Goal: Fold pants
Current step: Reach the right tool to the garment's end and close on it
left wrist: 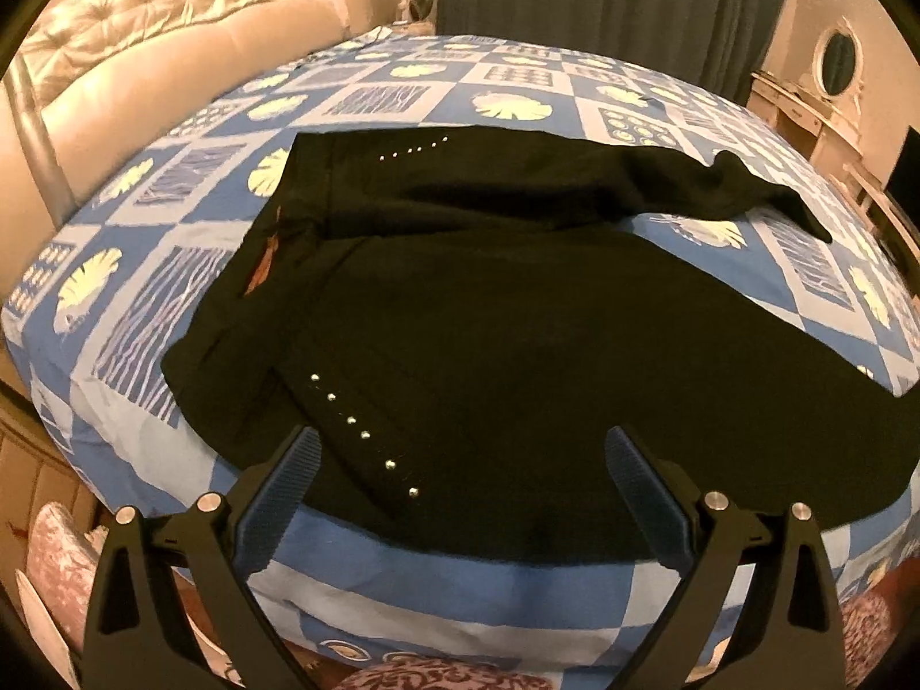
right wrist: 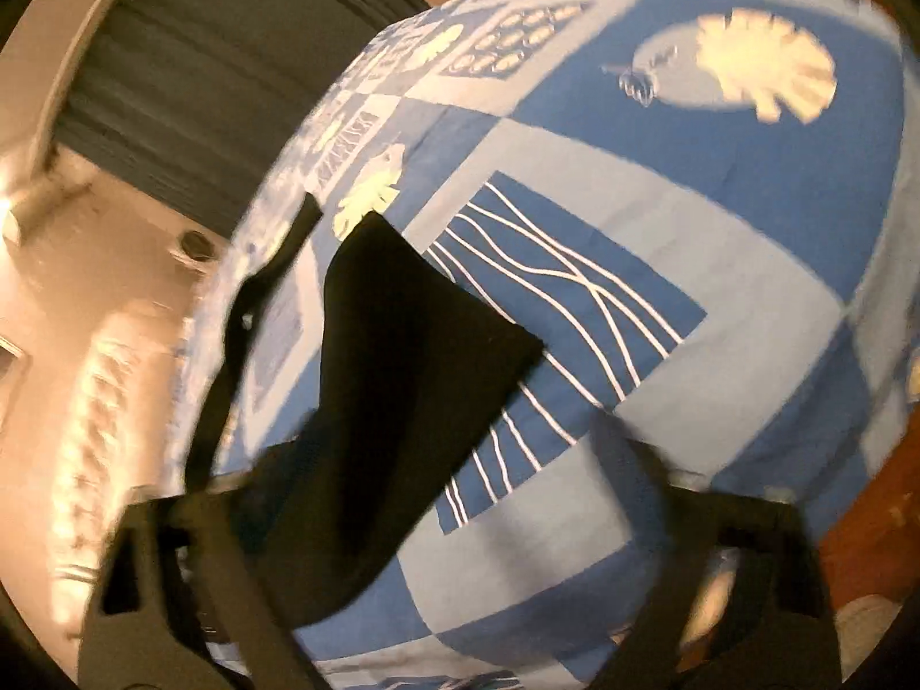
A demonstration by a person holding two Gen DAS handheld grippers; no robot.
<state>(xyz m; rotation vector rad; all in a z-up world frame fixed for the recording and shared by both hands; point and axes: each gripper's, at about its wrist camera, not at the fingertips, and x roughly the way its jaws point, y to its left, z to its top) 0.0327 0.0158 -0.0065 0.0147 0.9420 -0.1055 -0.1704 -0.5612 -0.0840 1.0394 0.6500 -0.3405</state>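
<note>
Across the blue patterned bed (left wrist: 190, 218) the black pants (left wrist: 517, 316) lie spread flat, waistband toward the padded headboard (left wrist: 172, 29) at the left, both legs running off to the right. They look like soft, limp, fairly light knit fabric that will drape and sag when lifted, so I judge they want pinching at edges: the waistband corner at the left and a leg hem at the right. A line of small silver studs (left wrist: 362, 431) marks each hip, and something orange shows at the waist opening. Over the near hip the left claw (left wrist: 460, 494) hangs wide open, holding nothing. Farther right, in the blurred right wrist view, the right claw (right wrist: 454, 477) stands partly open over a leg end (right wrist: 402, 356); cloth lies against its left finger, but no pinch shows.
</note>
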